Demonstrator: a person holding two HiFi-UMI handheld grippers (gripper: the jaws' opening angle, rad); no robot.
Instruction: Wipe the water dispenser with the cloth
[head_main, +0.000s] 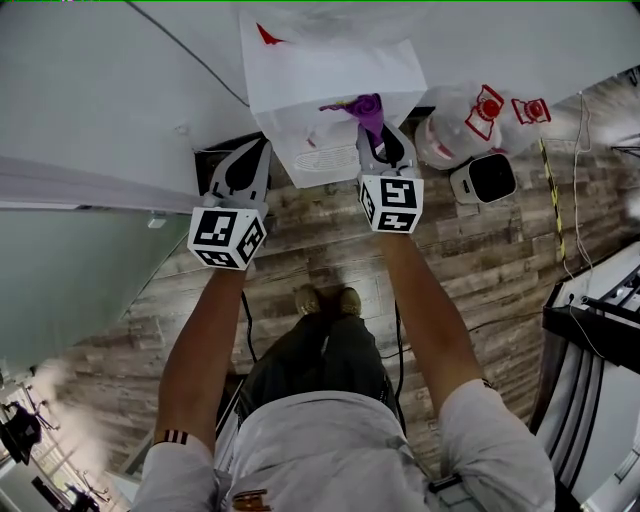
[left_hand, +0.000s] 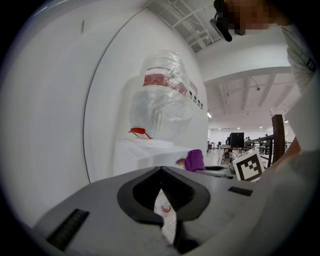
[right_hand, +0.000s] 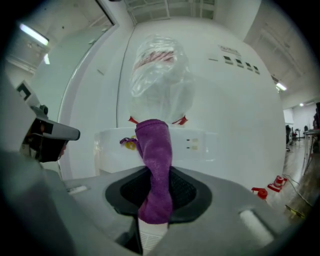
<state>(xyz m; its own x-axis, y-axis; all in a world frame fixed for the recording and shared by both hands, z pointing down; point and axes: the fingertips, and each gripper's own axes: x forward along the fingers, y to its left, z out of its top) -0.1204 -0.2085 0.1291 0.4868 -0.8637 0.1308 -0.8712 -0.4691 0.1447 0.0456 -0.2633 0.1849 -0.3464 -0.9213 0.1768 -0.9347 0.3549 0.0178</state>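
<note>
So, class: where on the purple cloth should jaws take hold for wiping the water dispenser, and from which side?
Probably its lower end, from the side away from the dispenser, as the right gripper does now: the cloth is bunched into a narrow roll, and that leaves its top free toward the dispenser.

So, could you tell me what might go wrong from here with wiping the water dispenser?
1. The purple cloth is pinched as a narrow bunch by the right gripper; pressed against the white water dispenser, it may slip out or wipe only a thin strip.
2. The loosely plastic-wrapped clear bottle on top could snag the cloth.
3. The left gripper is shut on nothing, so nothing steadies the dispenser.
</note>
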